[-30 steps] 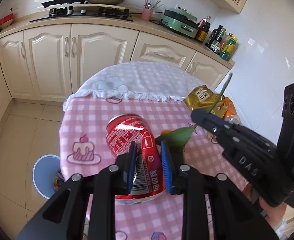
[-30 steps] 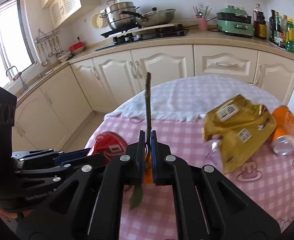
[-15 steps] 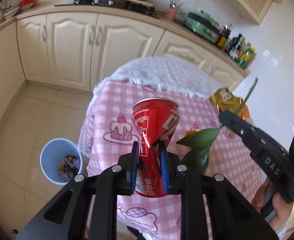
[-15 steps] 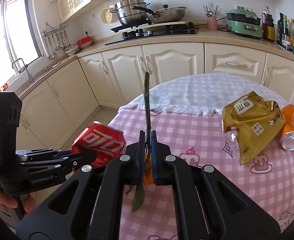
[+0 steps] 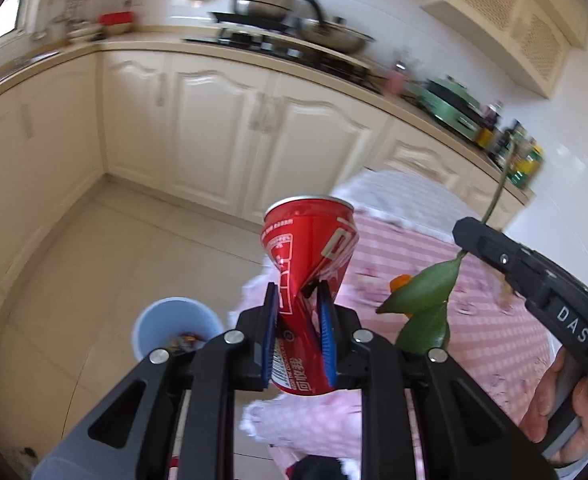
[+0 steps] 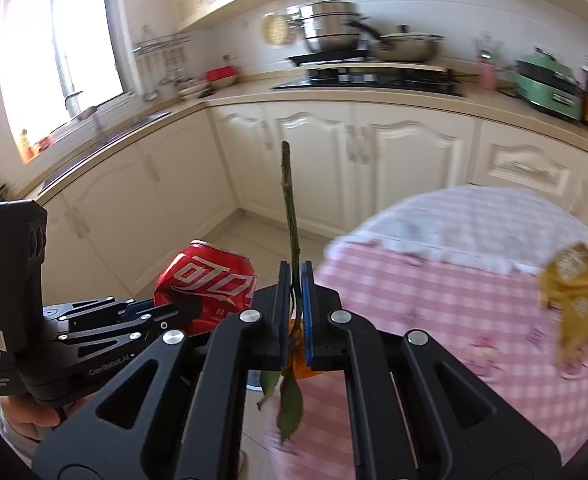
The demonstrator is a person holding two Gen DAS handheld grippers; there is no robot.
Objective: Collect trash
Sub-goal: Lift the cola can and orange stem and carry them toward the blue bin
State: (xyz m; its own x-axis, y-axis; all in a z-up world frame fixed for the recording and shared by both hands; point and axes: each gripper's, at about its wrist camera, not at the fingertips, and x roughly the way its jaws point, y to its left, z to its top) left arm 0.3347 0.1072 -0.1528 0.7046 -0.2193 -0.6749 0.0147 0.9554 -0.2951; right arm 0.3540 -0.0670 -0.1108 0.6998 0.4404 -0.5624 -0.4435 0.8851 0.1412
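Your left gripper (image 5: 297, 308) was clamped on the dented red can (image 5: 308, 256), held in the air off the table's (image 5: 494, 320) near left edge, with the blue bin (image 5: 173, 330) on the floor below and left. Your right gripper (image 6: 295, 304) was closed on the leafy stem (image 6: 289, 216). A gold wrapper (image 6: 574, 296) lay at the table's right edge. Judgement: centre the can over the bin's mouth before releasing, then bring the stem across.

Cream cabinets (image 6: 410, 160) carry a steel pot (image 6: 328, 26), a pan (image 6: 404, 48) and a green cooker (image 6: 548, 82).
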